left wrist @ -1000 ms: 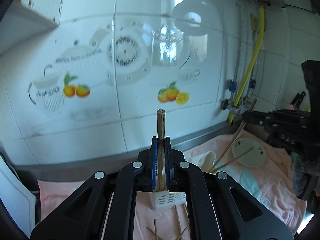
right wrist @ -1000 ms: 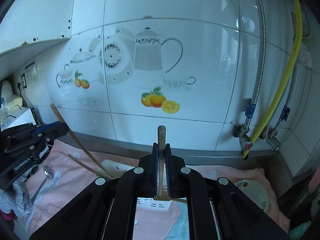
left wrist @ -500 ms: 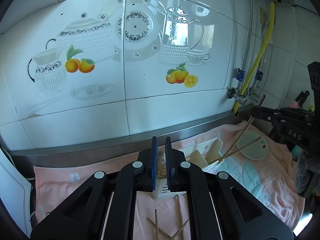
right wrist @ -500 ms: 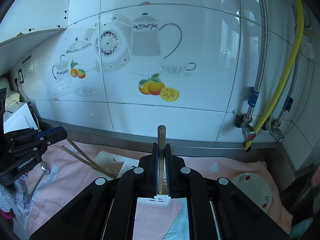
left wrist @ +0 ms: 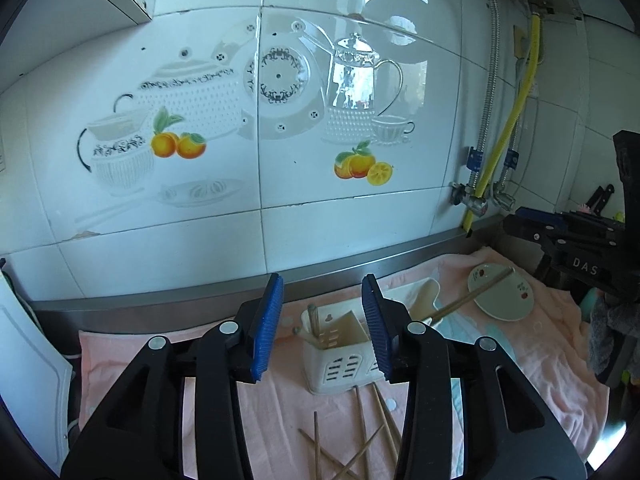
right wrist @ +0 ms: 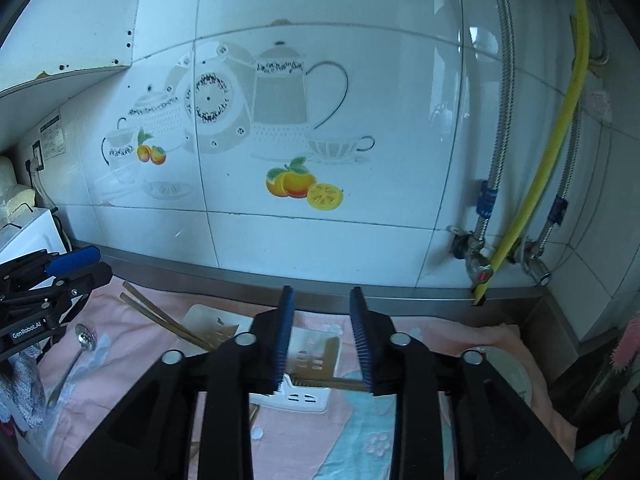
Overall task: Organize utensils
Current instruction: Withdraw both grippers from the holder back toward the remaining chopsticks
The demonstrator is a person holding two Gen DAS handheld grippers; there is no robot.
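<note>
A white slotted utensil holder [left wrist: 340,354] stands on the pink towel [left wrist: 280,408], with a wooden chopstick [left wrist: 313,320] upright inside. My left gripper [left wrist: 322,316] is open and empty, above and just behind the holder. Several loose chopsticks [left wrist: 360,440] lie on the towel in front of it. My right gripper [right wrist: 322,340] is open and empty over a white holder [right wrist: 310,376], with a chopstick [right wrist: 328,382] lying across its top. Two chopsticks [right wrist: 160,318] lean out of a white tray [right wrist: 212,322]. A metal spoon [right wrist: 74,354] lies at the left.
A small white plate [left wrist: 502,292] with a chopstick [left wrist: 468,296] across it sits at the right. The tiled wall [left wrist: 280,140] with a steel ledge [left wrist: 340,272] is close behind. Yellow hose and taps [right wrist: 520,220] are at the right corner. A white appliance [right wrist: 24,236] is far left.
Both grippers were shut on an upright chopstick. The left let go first, the right after; both now stand open, and the chopsticks are in or on the holders.
</note>
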